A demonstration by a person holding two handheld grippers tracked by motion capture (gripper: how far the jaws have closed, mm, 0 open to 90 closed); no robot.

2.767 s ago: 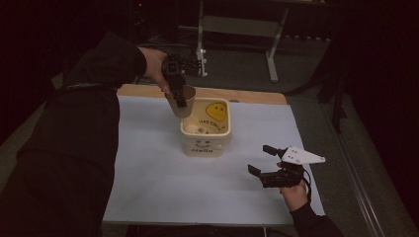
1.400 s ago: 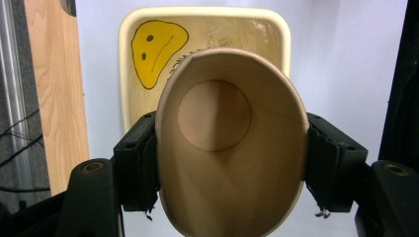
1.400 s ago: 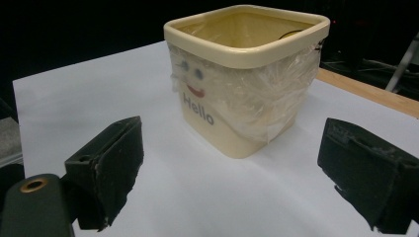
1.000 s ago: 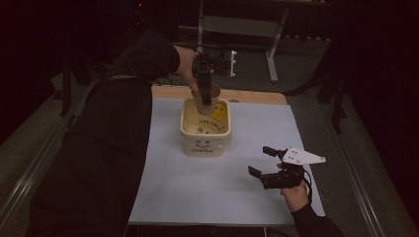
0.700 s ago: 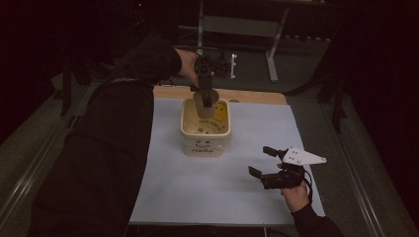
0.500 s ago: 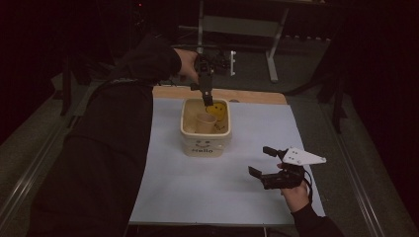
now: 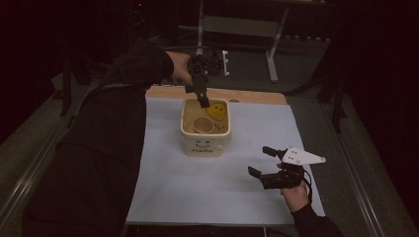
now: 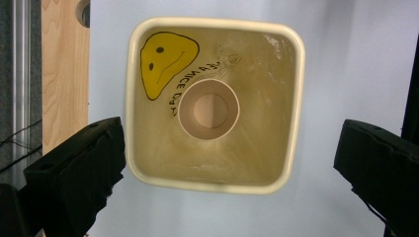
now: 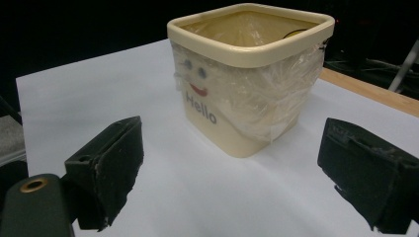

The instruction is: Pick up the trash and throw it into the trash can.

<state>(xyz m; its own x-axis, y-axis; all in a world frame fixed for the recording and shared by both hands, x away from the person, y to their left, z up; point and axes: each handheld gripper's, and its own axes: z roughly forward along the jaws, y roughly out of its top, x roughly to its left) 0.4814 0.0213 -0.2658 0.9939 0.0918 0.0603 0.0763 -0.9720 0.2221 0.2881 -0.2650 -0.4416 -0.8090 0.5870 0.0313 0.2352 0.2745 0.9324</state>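
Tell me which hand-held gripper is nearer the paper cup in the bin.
Left. The left hand-held gripper hovers open directly above the paper cup; the right hand-held gripper rests on the table, off to the bin's side.

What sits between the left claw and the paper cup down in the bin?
Nothing visible. The left claw hangs open above the cream bin, and the paper cup stands upright on the bin's bottom, mouth up, directly below the gap between the jaws.

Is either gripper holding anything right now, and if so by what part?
Nothing is held. The left gripper hangs open above the bin, with the paper cup lying loose inside. The right gripper is open too, over the bare sheet.
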